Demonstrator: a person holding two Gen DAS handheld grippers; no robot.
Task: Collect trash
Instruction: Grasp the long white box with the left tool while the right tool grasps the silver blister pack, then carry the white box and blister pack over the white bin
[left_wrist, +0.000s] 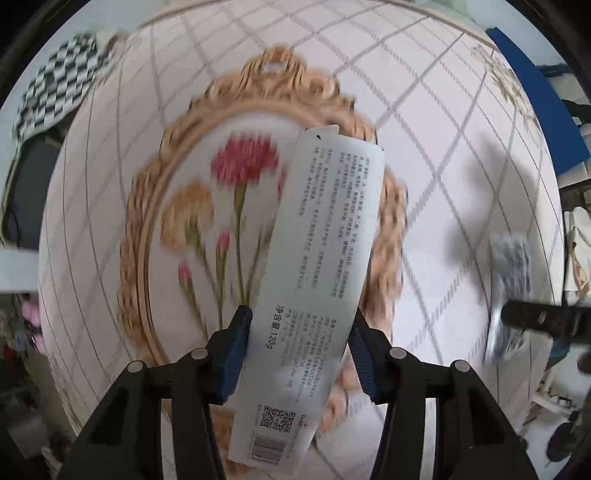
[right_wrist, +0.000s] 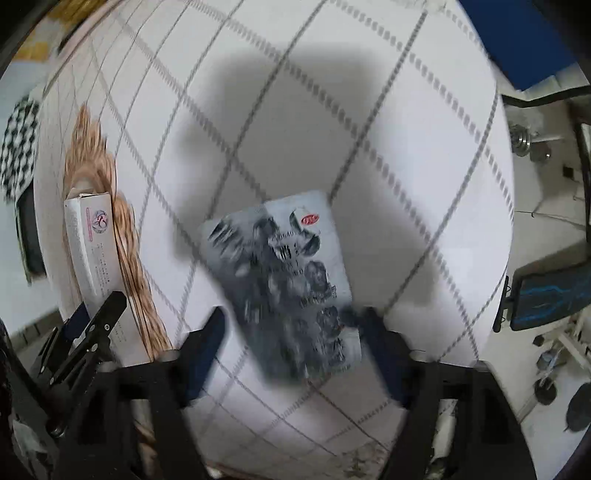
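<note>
Between my left gripper (left_wrist: 299, 354) fingers sits a stiff, light white printed carton (left_wrist: 314, 280), clamped mid-length. My right gripper (right_wrist: 291, 354) straddles a grey crinkly wrapper (right_wrist: 288, 280); grip state unclear.

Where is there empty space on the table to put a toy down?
Bare checked tablecloth lies beyond the flower tray, toward the far edge, and between tray and grey packet. It is crowded near the tray, where the left gripper holds the white box.
</note>
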